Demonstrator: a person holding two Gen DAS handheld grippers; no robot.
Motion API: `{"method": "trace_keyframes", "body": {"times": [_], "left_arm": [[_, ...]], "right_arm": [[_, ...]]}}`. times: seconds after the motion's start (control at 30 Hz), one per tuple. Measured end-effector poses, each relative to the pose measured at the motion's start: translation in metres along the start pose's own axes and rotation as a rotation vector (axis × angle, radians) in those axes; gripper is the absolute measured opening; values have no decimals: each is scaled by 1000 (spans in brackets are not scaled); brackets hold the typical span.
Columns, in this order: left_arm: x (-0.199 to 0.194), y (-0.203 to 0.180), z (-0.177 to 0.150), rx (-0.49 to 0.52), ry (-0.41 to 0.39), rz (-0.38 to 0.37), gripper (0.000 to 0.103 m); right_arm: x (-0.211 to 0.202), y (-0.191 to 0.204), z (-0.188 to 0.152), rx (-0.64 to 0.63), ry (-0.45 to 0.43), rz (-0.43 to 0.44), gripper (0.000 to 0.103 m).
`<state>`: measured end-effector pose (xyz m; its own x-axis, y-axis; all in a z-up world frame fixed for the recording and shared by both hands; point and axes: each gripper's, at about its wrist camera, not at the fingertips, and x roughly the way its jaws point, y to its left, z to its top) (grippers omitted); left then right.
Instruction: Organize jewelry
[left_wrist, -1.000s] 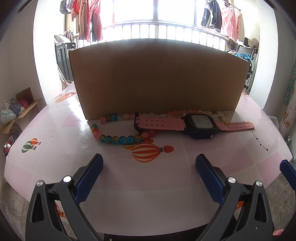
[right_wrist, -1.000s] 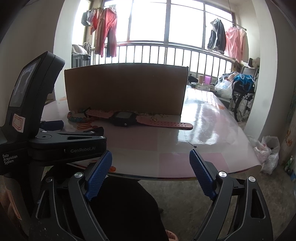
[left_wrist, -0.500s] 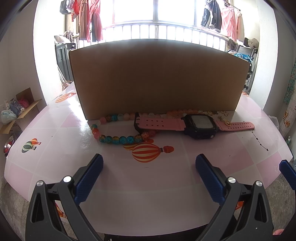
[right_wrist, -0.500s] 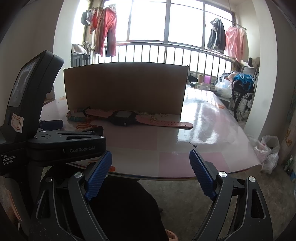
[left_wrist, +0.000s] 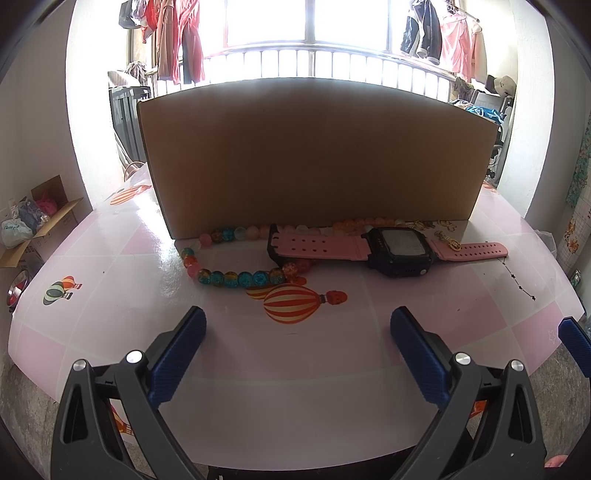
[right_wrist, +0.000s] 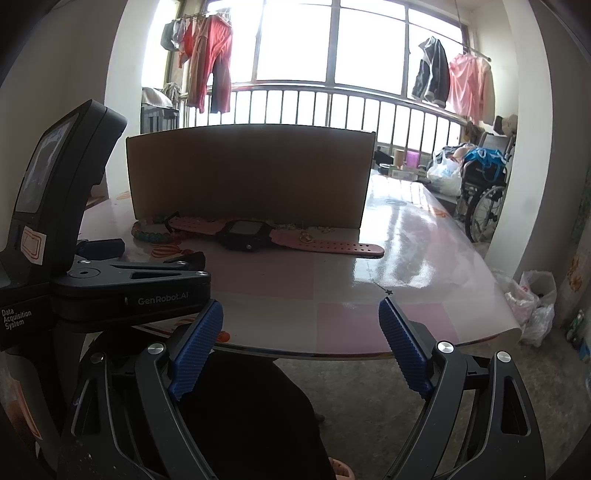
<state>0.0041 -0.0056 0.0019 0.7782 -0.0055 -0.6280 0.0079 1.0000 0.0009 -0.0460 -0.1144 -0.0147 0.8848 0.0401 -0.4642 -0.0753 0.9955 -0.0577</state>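
Pink watch (left_wrist: 391, 249) and beads (left_wrist: 236, 277) lay unsorted by the box (left_wrist: 317, 155); left gripper (left_wrist: 297, 350) and right gripper (right_wrist: 301, 341) gaped wide, empty.

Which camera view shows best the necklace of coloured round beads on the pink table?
The left wrist view: the necklace of coloured round beads lies in front of the cardboard box, its loop and colours clear. In the right wrist view the necklace is small, far left, partly hidden behind the left gripper's body.

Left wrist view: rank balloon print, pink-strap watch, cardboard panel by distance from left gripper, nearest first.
From the left gripper:
1. Red-striped balloon print on the tabletop, dead ahead.
2. Pink-strap watch with dark case, ahead, right.
3. Brown cardboard panel, upright behind the watch.
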Motion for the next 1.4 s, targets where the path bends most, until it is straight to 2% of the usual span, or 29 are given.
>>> {"method": "trace_keyframes", "body": {"times": [1.4], "left_arm": [[0,0,0,0,-1,0,98]], "right_arm": [[-3,1,2,-7,-23,-16,85]]}}
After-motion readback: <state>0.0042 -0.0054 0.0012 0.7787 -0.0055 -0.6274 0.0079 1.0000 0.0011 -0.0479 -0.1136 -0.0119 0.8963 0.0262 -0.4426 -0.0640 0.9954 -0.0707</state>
